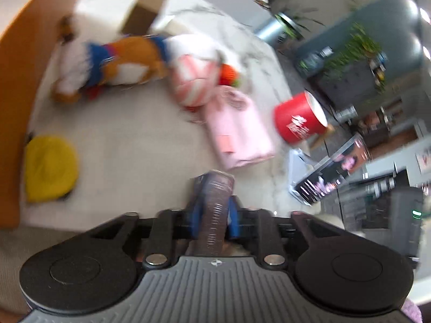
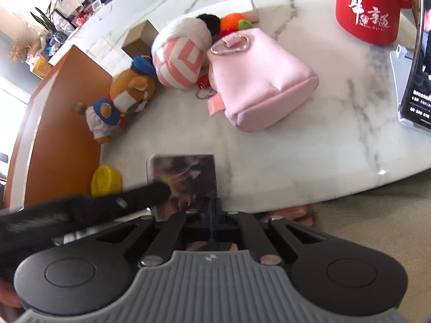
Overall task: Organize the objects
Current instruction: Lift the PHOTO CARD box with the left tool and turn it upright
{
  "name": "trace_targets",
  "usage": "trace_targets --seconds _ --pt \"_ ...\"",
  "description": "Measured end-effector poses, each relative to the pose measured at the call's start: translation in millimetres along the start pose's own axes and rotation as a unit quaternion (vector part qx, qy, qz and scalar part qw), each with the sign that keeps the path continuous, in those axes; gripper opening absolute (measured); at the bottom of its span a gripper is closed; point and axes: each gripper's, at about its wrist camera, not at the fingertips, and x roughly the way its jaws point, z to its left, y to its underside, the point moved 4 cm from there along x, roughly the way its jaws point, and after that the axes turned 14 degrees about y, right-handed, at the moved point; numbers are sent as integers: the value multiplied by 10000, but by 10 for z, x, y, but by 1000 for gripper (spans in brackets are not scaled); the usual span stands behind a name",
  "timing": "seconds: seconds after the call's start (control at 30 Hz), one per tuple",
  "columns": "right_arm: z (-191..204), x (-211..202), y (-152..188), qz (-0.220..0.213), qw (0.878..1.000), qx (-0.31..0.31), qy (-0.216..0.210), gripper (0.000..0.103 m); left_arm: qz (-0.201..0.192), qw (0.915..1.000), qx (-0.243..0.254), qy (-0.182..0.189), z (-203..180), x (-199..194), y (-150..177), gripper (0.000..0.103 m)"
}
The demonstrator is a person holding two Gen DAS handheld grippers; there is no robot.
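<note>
— Brown and glossy, that flat card pack [image 2: 186, 180]: where is it?

— At the near edge of the marble bench [image 2: 309, 145], stood on edge between both sets of tongs. The right tongs [image 2: 212, 210] are clenched on its lower right corner. The left tongs [image 1: 212, 210] are clenched on its side too; their blue pads [image 1: 198, 212] press either face of it in the left wrist view, though that view is badly blurred.

— And the left tool in the right wrist view?

— A black finger [image 2: 140, 196] reaches in from the left and lies across the pack's left edge.

— What lies around it?

— A yellow round lid [image 2: 106, 181] just to the left, by an orange board [image 2: 62, 123] that stands along the bench's left side. Farther back, a plush bear [image 2: 121, 102] in a blue and white outfit lies on its side. Beside it sits a pink-and-white striped plush [image 2: 180, 59], touching a pink pouch [image 2: 258, 80] with a metal clasp. An orange knitted toy [image 2: 233, 21] peeks from behind them.

— Anything further out?

— A brown cardboard box [image 2: 138, 41] behind the bear, a red mug [image 2: 369, 8] with white characters at the far right, and a dark display stand [image 2: 419, 80] at the right edge.
</note>
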Motion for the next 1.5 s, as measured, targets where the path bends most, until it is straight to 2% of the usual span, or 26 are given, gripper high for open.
trace_targets --seconds 0.13,0.33,0.4,0.47,0.5,0.53,0.77,0.8,0.87,1.0,1.3,1.4,1.5 --pt "26 191 61 379 9985 233 -324 0 48 9991 382 -181 -126 133 -35 13" --pt "104 223 67 421 9965 366 -622 0 29 9987 177 -476 68 71 -57 14" --pt "143 203 50 317 9974 331 -554 0 41 9988 84 -483 145 39 -93 14" --pt "170 175 29 185 9984 277 -463 0 93 9991 30 -417 181 8 -139 20" --pt "172 161 24 156 9985 270 -453 0 153 9991 26 -400 189 4 -159 30" --pt "173 143 19 138 9985 263 -450 0 228 9990 53 -384 186 8 -180 35" --pt "57 84 -53 -4 9985 409 -355 0 683 9947 690 -345 23 74 -301 47" --pt "53 74 -65 -35 9986 410 -344 0 770 9933 795 -321 -13 89 -312 52" --pt "24 48 -91 -112 9983 439 -368 0 1047 9889 1016 -283 -66 137 -319 56" --pt "6 11 -125 -201 9982 427 -372 0 1328 9808 1399 -282 -122 157 -378 63" --pt "-8 2 -137 -224 9984 350 -377 0 2100 9554 2046 -353 -206 245 -504 65" --pt "-45 -25 -137 -213 9985 381 -341 1 2321 9443 2291 -441 -245 310 -476 65" --pt "-111 -57 -137 -243 9987 385 -225 2 2550 9283 2635 -611 -294 378 -414 64"
